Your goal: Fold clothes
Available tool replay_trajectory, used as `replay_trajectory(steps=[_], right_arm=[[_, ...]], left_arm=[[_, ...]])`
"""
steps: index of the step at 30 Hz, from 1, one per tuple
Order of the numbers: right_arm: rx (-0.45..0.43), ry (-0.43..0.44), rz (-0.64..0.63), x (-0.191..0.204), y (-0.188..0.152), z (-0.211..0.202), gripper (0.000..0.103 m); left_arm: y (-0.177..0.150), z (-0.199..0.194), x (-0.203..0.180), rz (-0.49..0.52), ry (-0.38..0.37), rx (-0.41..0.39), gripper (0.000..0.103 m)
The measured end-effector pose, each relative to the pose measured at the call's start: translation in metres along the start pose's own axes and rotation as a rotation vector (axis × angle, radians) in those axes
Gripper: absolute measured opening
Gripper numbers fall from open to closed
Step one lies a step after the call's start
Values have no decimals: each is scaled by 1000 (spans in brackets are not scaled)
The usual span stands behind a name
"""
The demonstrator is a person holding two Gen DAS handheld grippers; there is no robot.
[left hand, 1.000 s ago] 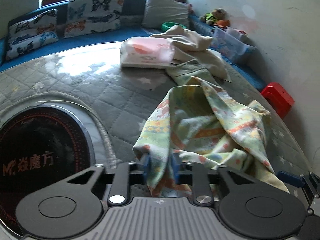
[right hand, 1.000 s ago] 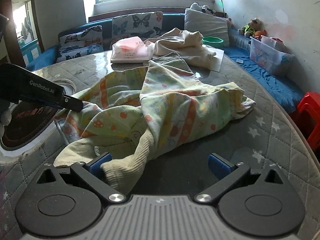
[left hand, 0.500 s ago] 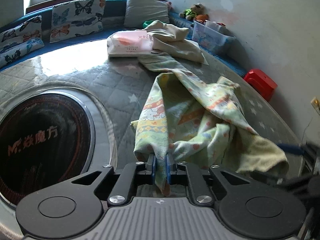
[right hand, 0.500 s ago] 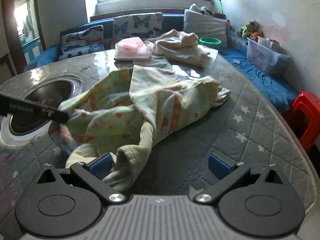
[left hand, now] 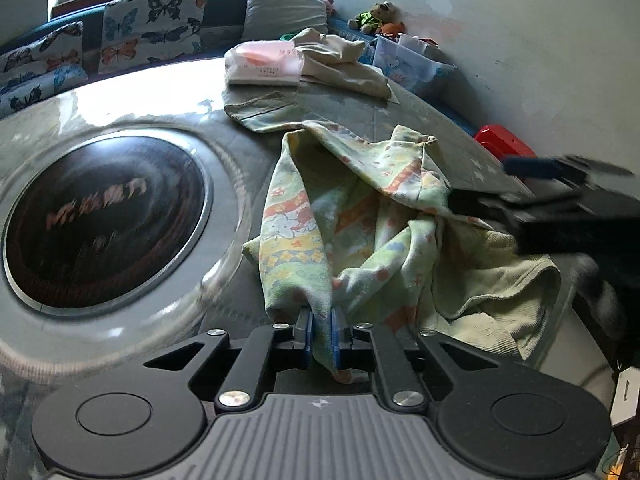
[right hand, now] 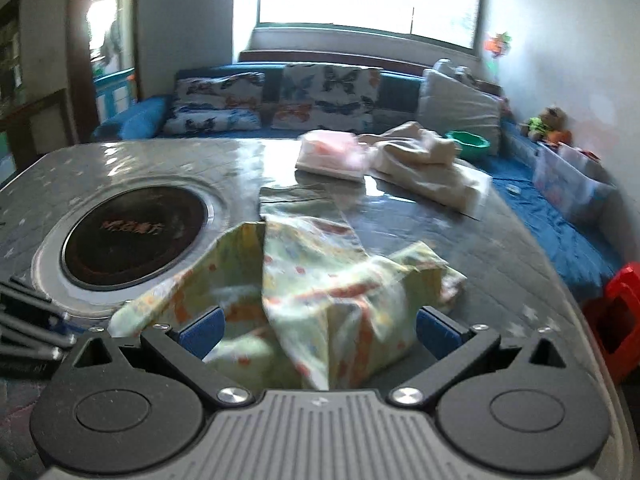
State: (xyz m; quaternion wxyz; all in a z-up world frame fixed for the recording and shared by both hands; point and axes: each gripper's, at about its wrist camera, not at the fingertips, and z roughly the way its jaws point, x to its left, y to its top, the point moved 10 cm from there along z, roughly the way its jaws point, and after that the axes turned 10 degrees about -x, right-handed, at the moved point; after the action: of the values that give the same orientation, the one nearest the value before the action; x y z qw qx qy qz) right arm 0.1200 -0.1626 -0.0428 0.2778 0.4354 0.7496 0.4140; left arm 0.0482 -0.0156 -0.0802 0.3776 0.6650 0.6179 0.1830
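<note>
A crumpled green printed garment (left hand: 360, 216) lies on the grey quilted table (left hand: 168, 120). My left gripper (left hand: 320, 334) is shut on a fold of its edge, near the table's front. The right gripper shows at the right of the left wrist view (left hand: 560, 208), above the garment's ribbed cuff (left hand: 500, 296). In the right wrist view the garment (right hand: 320, 300) bunches up between the fingers of my right gripper (right hand: 318, 330), which stand wide open. That view is blurred.
A round black induction plate (left hand: 100, 220) is set into the table at left. A pink tissue pack (left hand: 264, 64), a beige garment (left hand: 340, 64) and an olive cloth (left hand: 264, 110) lie at the far side. A red stool (right hand: 616, 316) stands at right. Cushions line the blue bench (right hand: 312, 100).
My left gripper has pulled the garment nearer and leftward. My right gripper has risen and moved over the garment, which now sits between its open fingers.
</note>
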Motion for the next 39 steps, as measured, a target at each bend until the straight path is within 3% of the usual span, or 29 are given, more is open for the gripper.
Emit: replay_trajectory(steps=[12, 17, 20, 25, 26, 28, 31, 35, 39], right_arm=[[121, 120, -108, 52, -11, 51, 91], [165, 85, -175, 48, -27, 52, 67], [155, 77, -144, 38, -27, 47, 53], [125, 84, -74, 24, -25, 37, 38], [117, 81, -64, 22, -25, 34, 37], [104, 75, -46, 17, -24, 28, 35], [105, 74, -25, 12, -25, 21, 35], [106, 58, -51, 13, -24, 17, 38], [84, 55, -93, 21, -17, 17, 50]], left_arm=[[-19, -28, 21, -45, 32, -9, 10], [-21, -28, 23, -57, 34, -12, 11], [-19, -27, 23, -55, 40, -14, 15], [-3, -29, 26, -38, 72, -48, 41], [2, -30, 27, -37, 79, -58, 50], [10, -29, 29, -34, 93, -75, 51], [25, -24, 32, -35, 94, -93, 63], [41, -1, 34, -28, 106, -91, 64], [43, 23, 37, -35, 117, -59, 62]])
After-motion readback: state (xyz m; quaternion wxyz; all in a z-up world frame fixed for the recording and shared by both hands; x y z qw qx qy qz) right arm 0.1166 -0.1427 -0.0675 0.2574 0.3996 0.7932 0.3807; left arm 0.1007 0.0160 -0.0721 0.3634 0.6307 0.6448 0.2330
